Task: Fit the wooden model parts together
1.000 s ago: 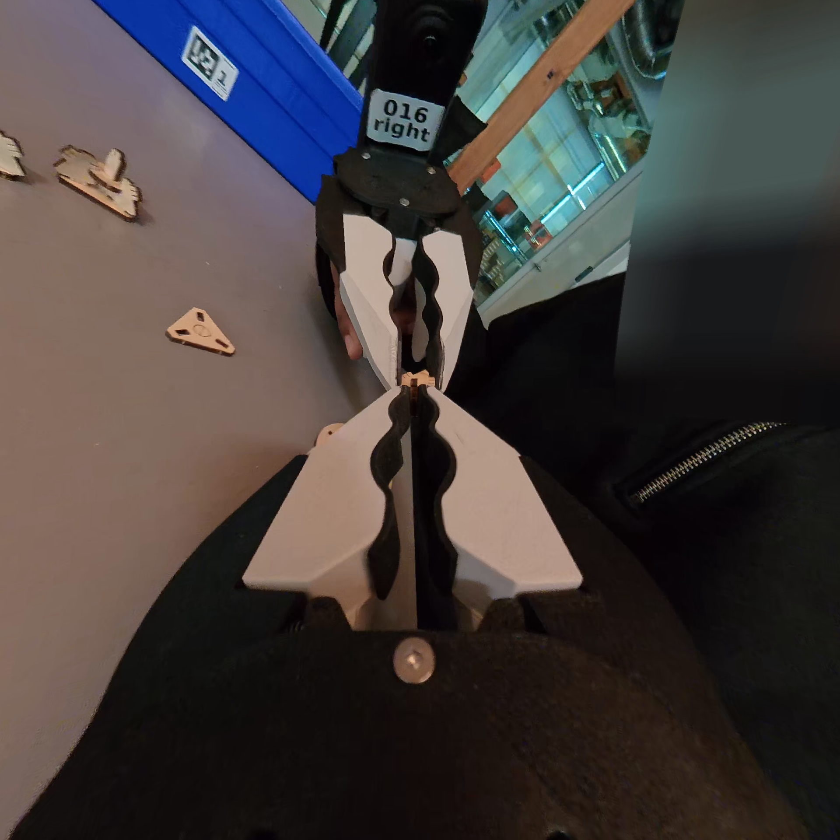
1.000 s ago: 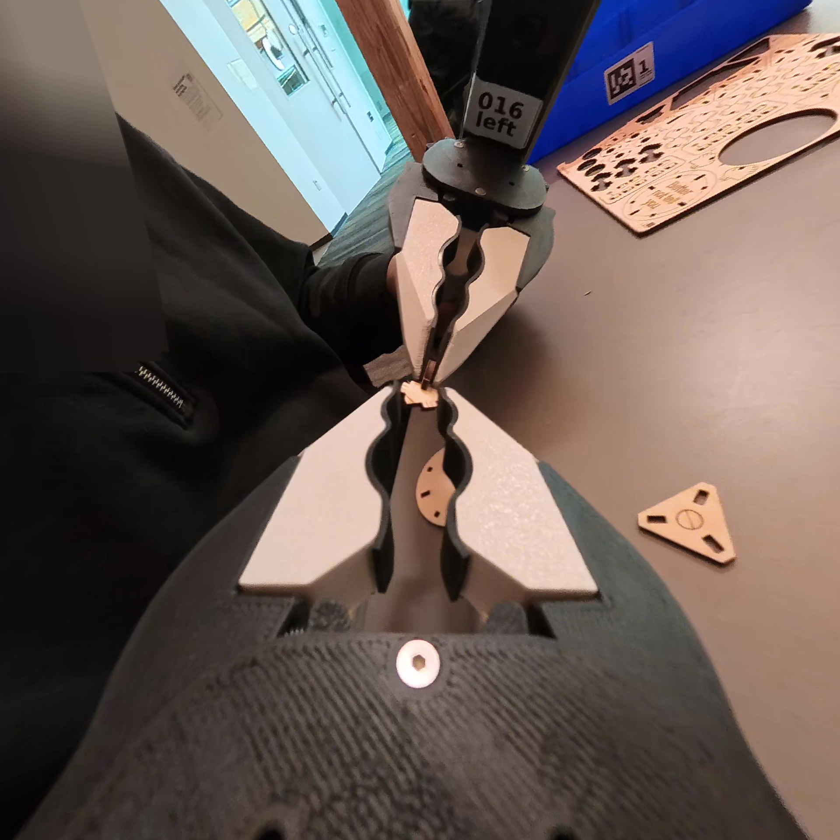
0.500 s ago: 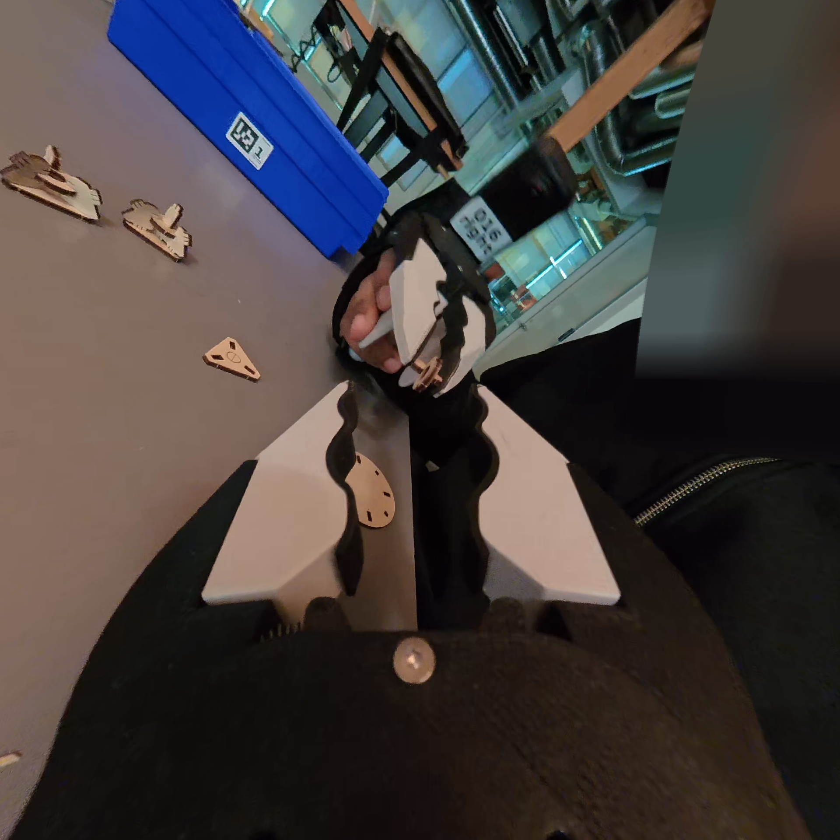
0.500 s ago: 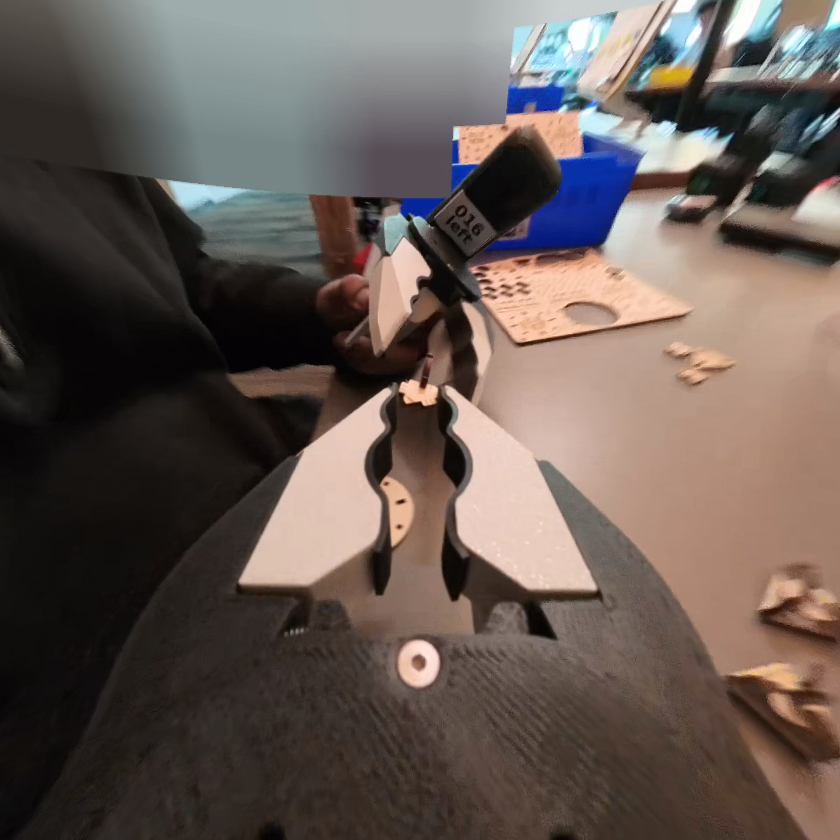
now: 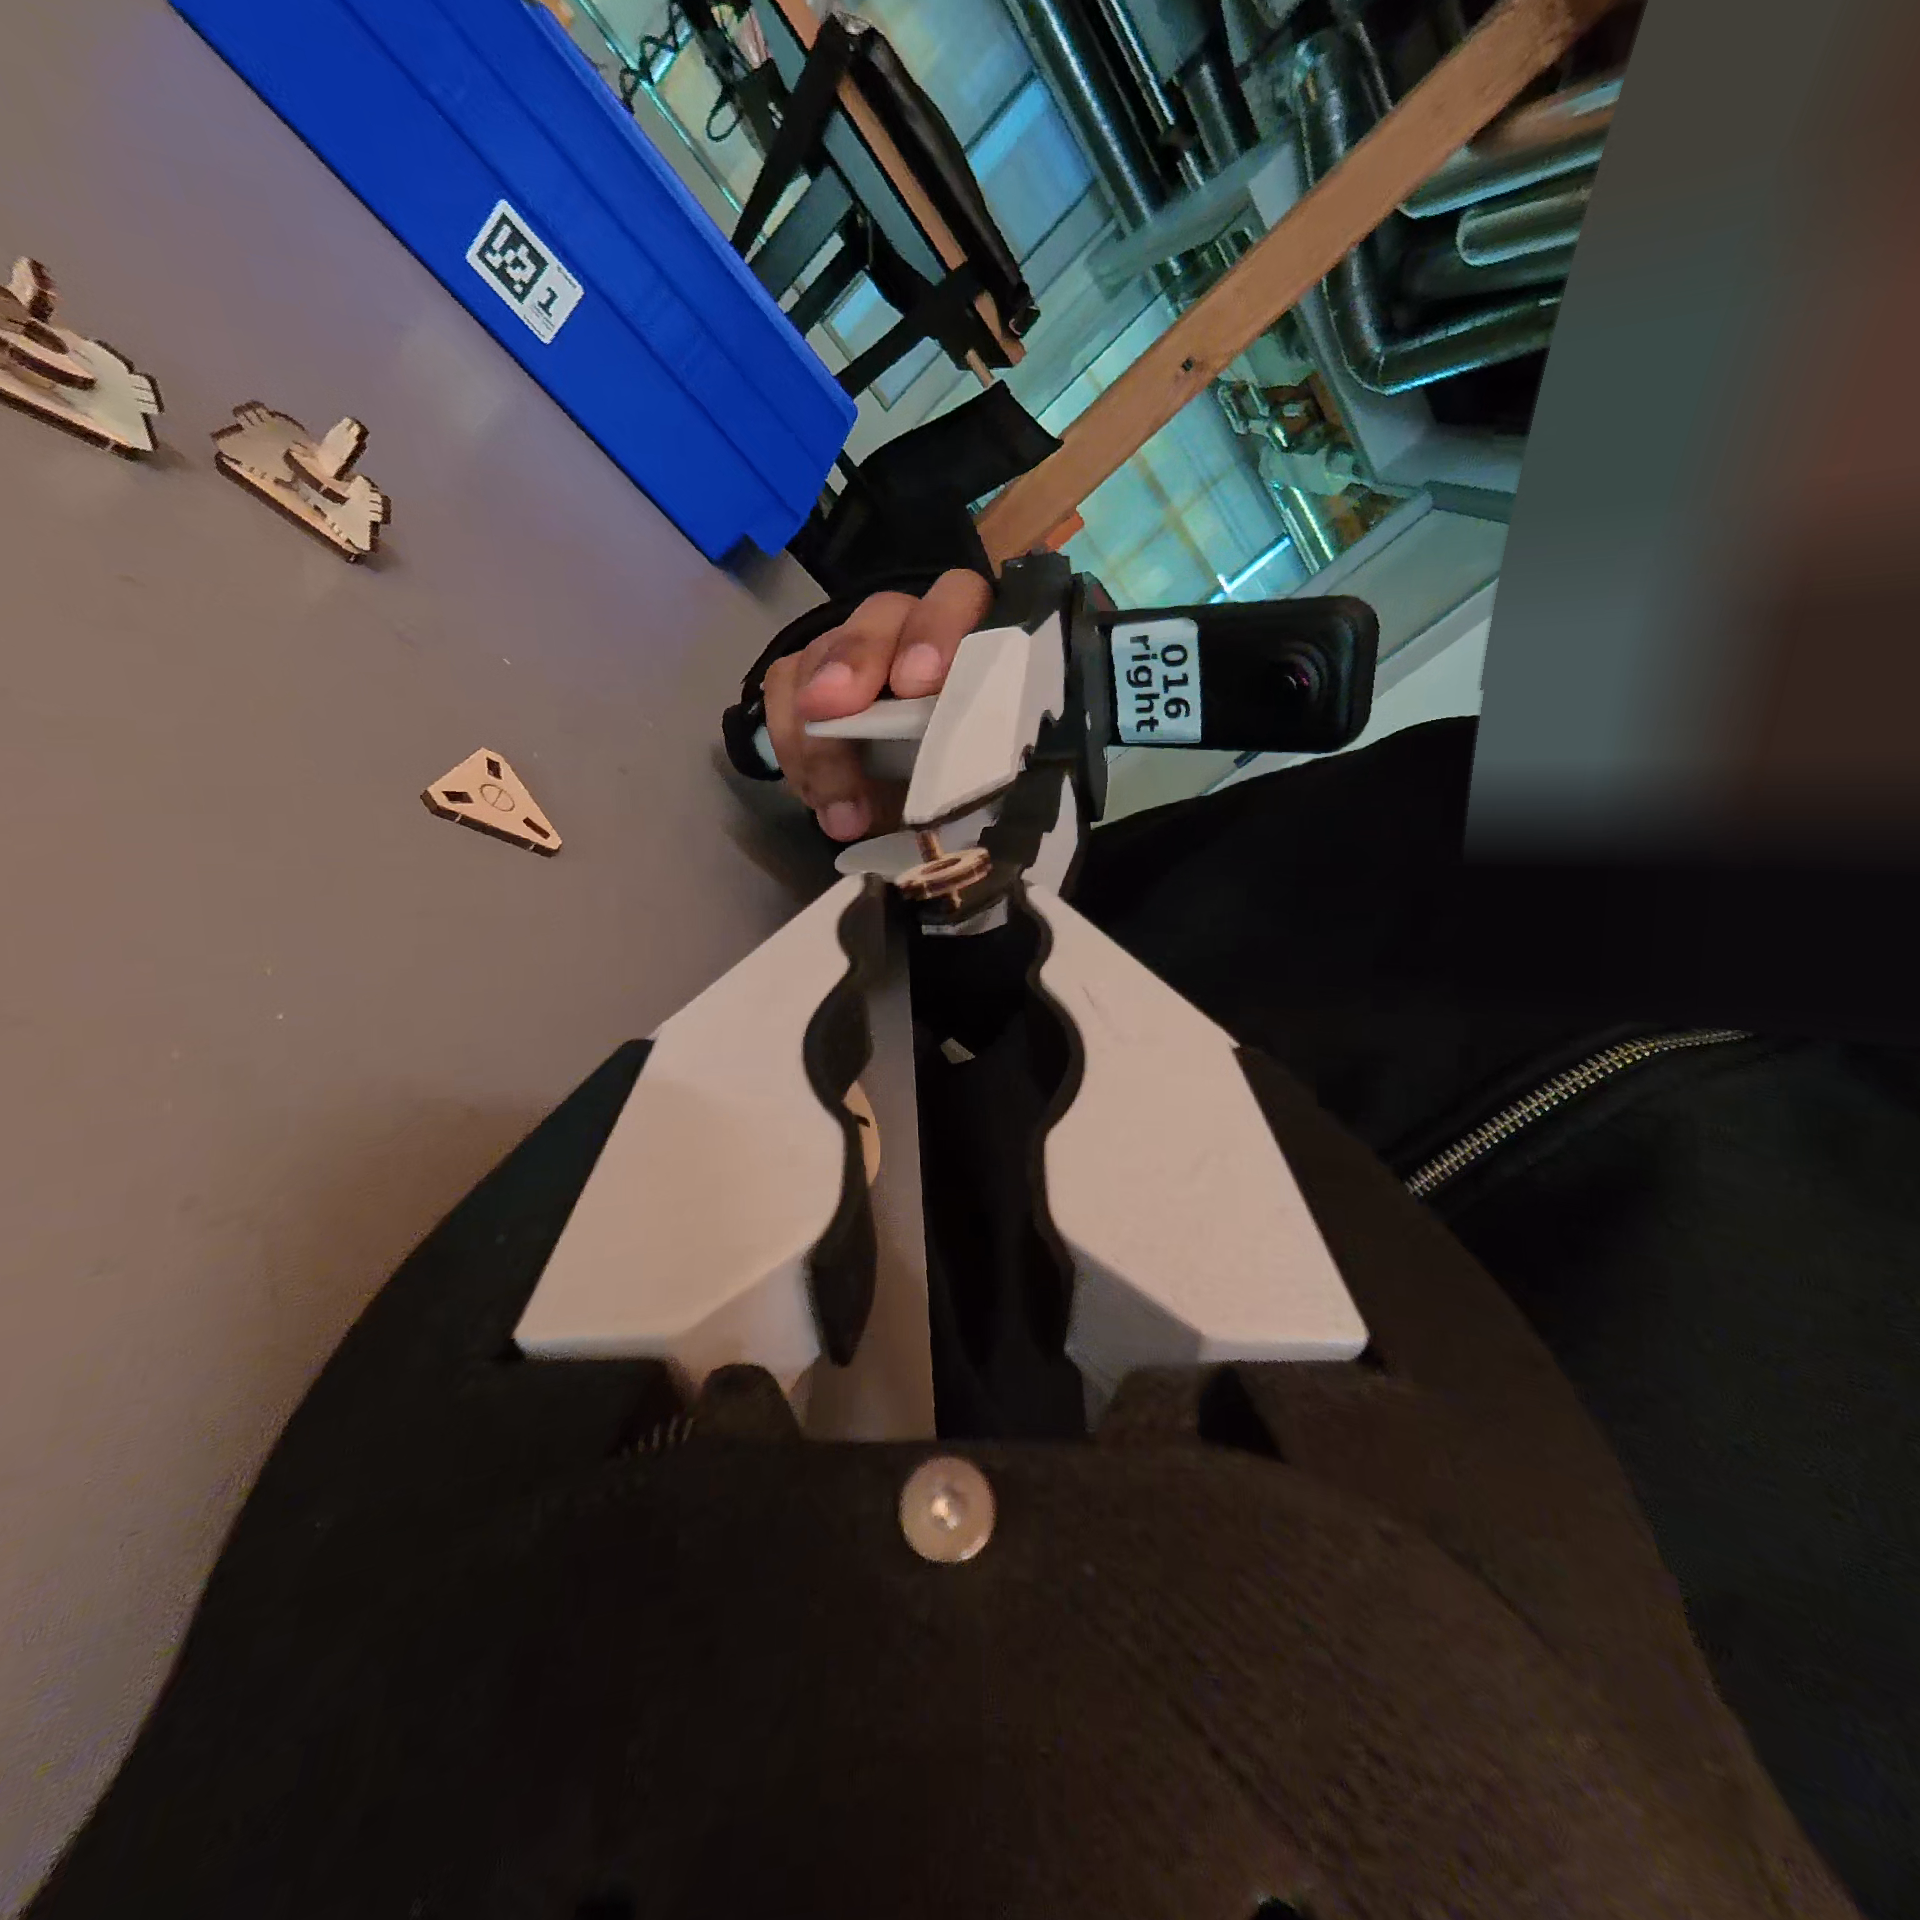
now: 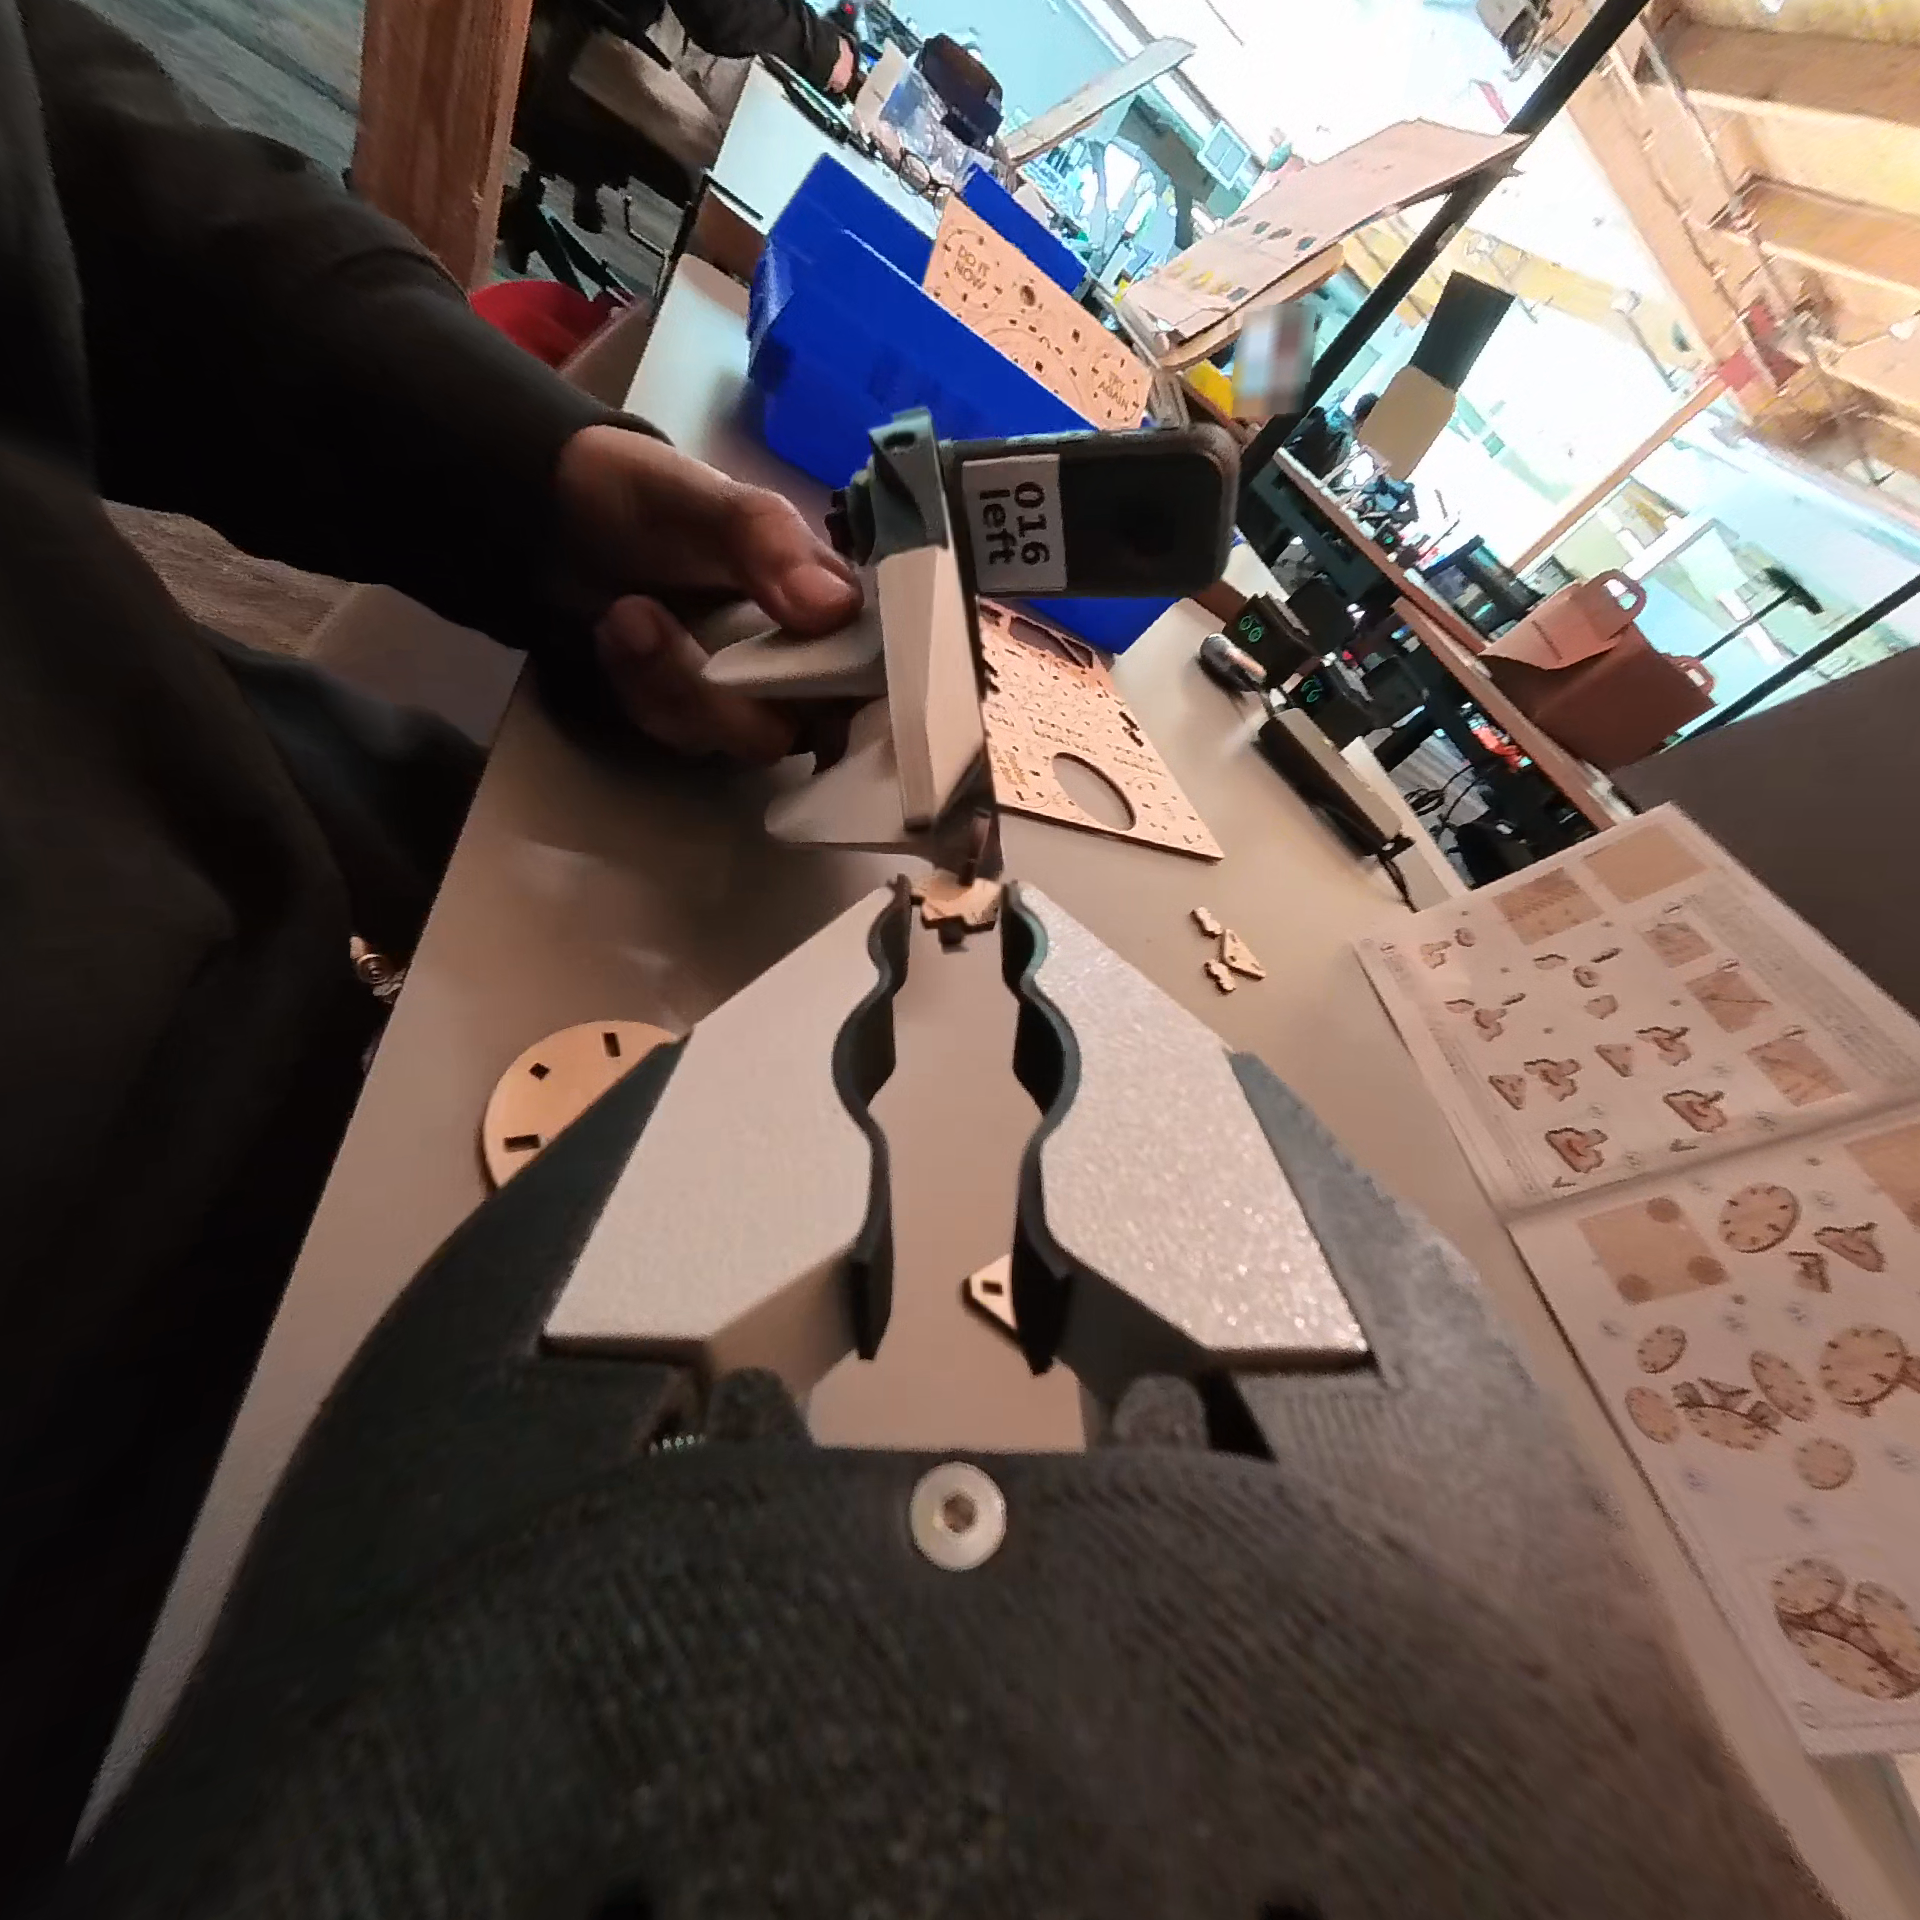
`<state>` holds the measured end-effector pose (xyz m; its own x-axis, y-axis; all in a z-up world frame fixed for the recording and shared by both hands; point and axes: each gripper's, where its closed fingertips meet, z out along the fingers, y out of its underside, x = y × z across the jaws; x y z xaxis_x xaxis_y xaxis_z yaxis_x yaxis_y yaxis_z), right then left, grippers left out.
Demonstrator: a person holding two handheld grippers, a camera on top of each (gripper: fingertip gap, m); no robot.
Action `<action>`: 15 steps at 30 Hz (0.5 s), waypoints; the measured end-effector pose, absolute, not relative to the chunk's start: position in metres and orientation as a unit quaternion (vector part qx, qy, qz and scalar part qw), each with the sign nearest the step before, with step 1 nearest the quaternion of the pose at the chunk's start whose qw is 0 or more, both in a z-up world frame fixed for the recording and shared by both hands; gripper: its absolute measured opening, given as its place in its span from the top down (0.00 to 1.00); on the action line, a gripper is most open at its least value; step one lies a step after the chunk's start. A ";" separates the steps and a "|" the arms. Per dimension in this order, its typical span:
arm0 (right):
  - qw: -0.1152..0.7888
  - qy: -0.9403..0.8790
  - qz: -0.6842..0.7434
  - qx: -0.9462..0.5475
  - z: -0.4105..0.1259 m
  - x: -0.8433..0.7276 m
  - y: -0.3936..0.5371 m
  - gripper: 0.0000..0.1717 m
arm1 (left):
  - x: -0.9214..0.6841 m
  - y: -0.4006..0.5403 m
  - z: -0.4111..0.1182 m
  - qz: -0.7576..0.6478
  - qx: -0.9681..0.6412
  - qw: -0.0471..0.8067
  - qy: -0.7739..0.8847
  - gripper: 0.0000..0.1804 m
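Left tongs (image 5: 948, 894) reclosed around gear (image 5: 940, 871), cut sheet (image 6: 1039, 322) in blue bin (image 6: 831, 312)

Grey table (image 5: 260, 935) with a bright blue bin (image 5: 582, 260) wearing a white tag with black squares (image 5: 525, 272). Pale tan wood bits: a triangle (image 5: 490, 802) with dark slots, a round disc (image 6: 566, 1091) with little black slits, a flat board (image 6: 1081, 769) full of holes. White fingers (image 5: 717, 1174) with wavy black pads on black grippers, and white paper (image 6: 1662, 1143) dotted with tan pictures.
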<state>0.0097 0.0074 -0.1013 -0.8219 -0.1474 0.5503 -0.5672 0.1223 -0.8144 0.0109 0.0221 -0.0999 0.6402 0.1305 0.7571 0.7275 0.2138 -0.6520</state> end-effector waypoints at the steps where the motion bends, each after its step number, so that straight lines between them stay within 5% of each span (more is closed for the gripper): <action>1: 0.181 -0.724 0.618 0.247 -0.100 0.009 0.008 0.91 | 0.011 0.022 -0.100 -0.217 -0.588 0.689 -0.364 0.91; 15: 0.258 -0.689 0.626 0.257 -0.096 0.008 0.006 0.91 | 0.010 0.020 -0.099 -0.222 -0.581 0.693 -0.365 0.97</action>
